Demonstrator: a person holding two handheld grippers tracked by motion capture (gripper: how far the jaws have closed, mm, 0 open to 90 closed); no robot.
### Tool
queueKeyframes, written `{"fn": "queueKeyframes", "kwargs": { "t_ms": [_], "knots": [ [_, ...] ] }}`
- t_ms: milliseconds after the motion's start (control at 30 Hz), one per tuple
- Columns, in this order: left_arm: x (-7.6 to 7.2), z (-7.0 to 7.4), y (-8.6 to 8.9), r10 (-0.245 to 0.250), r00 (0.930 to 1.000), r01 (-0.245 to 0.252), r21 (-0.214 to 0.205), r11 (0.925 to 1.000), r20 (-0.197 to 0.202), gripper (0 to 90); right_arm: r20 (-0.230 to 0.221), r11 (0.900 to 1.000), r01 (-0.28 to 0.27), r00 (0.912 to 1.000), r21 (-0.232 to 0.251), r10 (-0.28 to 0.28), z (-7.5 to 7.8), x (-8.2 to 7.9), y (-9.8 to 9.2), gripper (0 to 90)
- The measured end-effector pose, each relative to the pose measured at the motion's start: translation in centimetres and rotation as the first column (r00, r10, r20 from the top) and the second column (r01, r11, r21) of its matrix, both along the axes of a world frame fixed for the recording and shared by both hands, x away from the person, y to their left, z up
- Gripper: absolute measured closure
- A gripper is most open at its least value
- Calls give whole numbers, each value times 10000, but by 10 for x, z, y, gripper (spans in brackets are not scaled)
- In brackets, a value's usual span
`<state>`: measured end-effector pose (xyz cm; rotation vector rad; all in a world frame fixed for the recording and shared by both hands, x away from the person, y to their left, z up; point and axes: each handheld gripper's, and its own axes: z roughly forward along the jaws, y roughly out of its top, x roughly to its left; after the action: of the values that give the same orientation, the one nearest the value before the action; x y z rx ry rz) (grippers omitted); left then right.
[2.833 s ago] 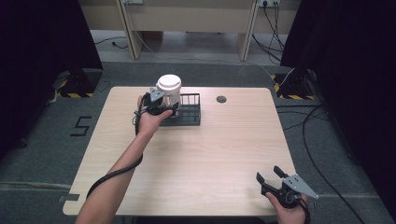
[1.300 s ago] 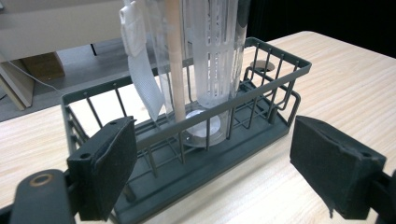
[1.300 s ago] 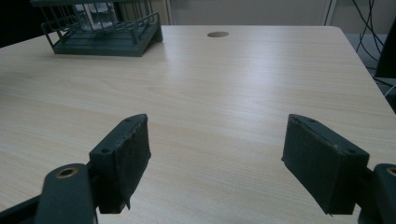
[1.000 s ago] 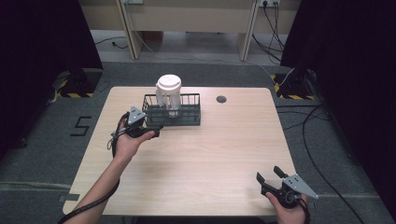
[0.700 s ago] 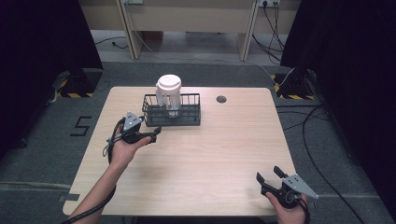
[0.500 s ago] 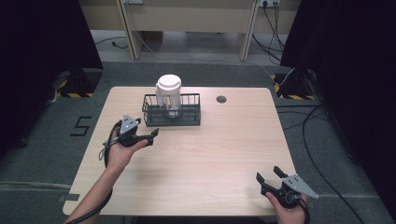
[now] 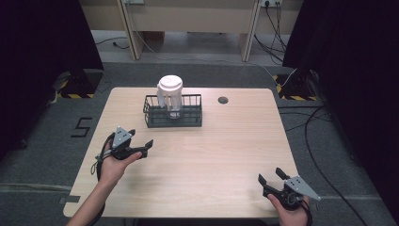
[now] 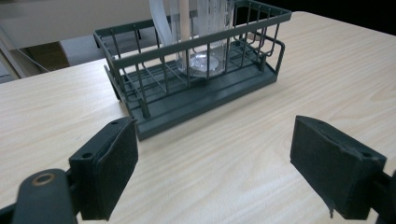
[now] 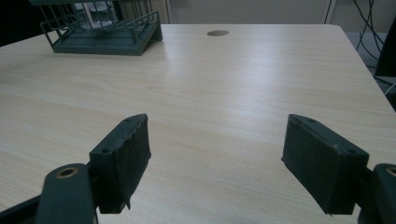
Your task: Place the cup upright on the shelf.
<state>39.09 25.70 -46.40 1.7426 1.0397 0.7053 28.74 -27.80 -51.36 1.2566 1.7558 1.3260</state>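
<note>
I had drawn my left tool (image 7: 141, 148) back from the wire basket (image 7: 173, 116), its jaws apart and empty. The lidded cup (image 7: 170, 95) stood upright inside the basket, so placing looked done. My right tool (image 7: 271, 181) idled, jaws apart.

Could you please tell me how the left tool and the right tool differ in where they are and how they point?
The left tool sits above the table's left side, nearer the wire basket holding the lidded clear cup; the right tool is at the near right corner, far from it. The left tool points right toward the table's middle; the right tool points up-left. Both are open and hold nothing.
</note>
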Motion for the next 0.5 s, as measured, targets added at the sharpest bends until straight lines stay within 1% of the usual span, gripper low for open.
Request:
{"fn": "queueKeyframes", "kwargs": {
  "t_ms": [200, 500],
  "knots": [
    [-10, -7, 6, 85, 9999, -85, 23, 10000, -82, 150, 8, 10000, 4, 10000, -20, -4, 0, 0, 0, 236],
    [-24, -20, 16, 228, 9991, -229, -22, 9997, -348, 150, 19, 10000, 11, 10000, -36, -11, 0, 0, 0, 236]
  ]
}}
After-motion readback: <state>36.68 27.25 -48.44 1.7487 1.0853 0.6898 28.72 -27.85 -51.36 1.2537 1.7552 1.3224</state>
